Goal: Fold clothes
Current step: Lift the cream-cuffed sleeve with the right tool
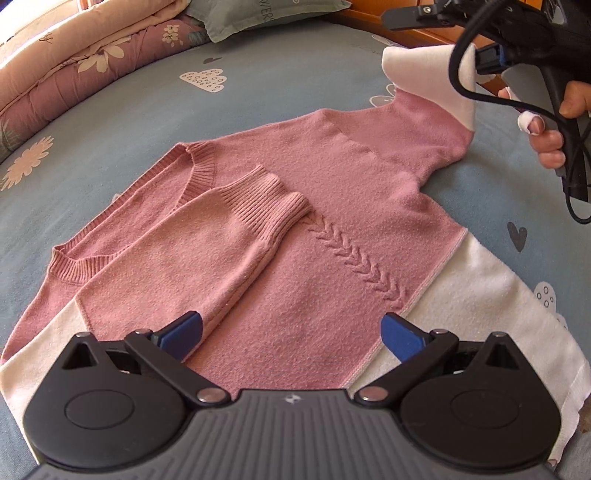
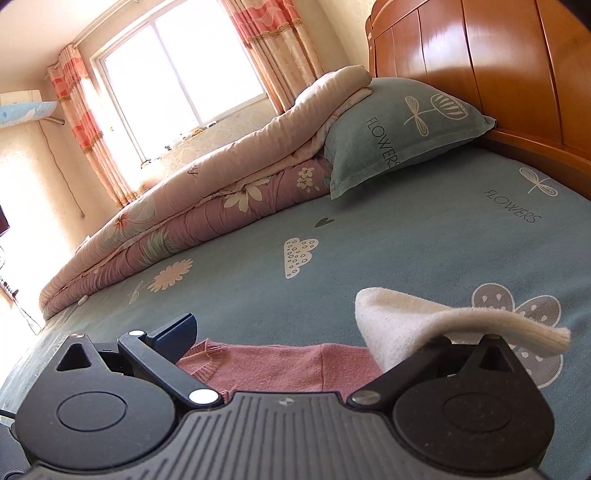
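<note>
Right under my left gripper (image 1: 291,334) lies the sweater (image 1: 295,221), spread flat on the bed (image 1: 110,147), its white hem end nearest me and its neckline off to the far left. My left fingers stand wide apart and hold nothing, hovering over the pink body near the hem. One sleeve (image 1: 207,240) already lies folded across the chest, its ribbed cuff pointing toward the braided line down the middle. The other sleeve (image 1: 424,110) runs away to the far right, and its white cuff end is lifted off the bed up at my right gripper (image 1: 480,62), gripped in my right hand (image 1: 554,122). So my right hand is much the nearer one for that sleeve; its long axis runs from the shoulder out toward the wooden headboard (image 1: 406,29).

From the right wrist, the white cuff drapes over the right finger (image 2: 436,354) of my right gripper, whose fingers stand apart; whether the cloth is pinched or only resting there I cannot tell. The pink body lies just below and behind the fingers. Ahead is open bed, with the rolled quilt (image 2: 184,221) and pillow (image 2: 399,133) well apart at the far side. I judge the sleeve would need to swing back across the chest, beside the folded one.
</note>
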### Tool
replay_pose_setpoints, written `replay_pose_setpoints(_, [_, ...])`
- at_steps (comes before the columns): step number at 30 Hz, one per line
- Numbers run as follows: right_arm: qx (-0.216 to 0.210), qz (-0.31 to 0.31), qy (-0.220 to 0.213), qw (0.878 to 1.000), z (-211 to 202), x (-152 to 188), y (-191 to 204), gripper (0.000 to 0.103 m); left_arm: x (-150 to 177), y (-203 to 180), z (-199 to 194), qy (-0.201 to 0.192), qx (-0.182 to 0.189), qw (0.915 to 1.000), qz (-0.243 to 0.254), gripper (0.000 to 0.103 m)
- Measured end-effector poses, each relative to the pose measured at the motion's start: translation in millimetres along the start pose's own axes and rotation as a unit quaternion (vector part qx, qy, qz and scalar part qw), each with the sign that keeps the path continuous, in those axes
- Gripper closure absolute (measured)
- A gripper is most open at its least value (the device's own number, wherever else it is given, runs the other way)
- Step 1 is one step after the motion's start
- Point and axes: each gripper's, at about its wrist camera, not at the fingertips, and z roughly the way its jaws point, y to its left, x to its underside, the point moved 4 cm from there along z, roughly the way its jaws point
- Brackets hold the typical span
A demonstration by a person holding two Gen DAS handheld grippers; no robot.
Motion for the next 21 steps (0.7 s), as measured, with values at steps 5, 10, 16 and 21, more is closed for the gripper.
replay_pose_setpoints(5, [0.000,-0.003,-0.005,1.000,7.3,0.4,24.4,0.000,15.5,16.5,-8.7,0.003,-0.001,1.0000,0.002,0.001])
replay_pose_setpoints(10, [-0.002,-0.010,-0.007,1.000,15.9,2.7,51.4,0.000,32.0,31.5,-17.0,0.007,-0.002,0.9999,0.007,0.001])
replay_pose_setpoints(16, [-0.009,-0.014,-0.007,1.000,24.8,6.5,81.7,0.000,48.3,52.5,-25.1,0.011,-0.005,0.9999,0.011,0.001])
replay_pose_setpoints(21, [-0.020,-0.022,-0.008,1.000,31.5,7.8,108.4,0.000,61.0,66.7,-29.9,0.012,-0.004,0.9999,0.006,0.001])
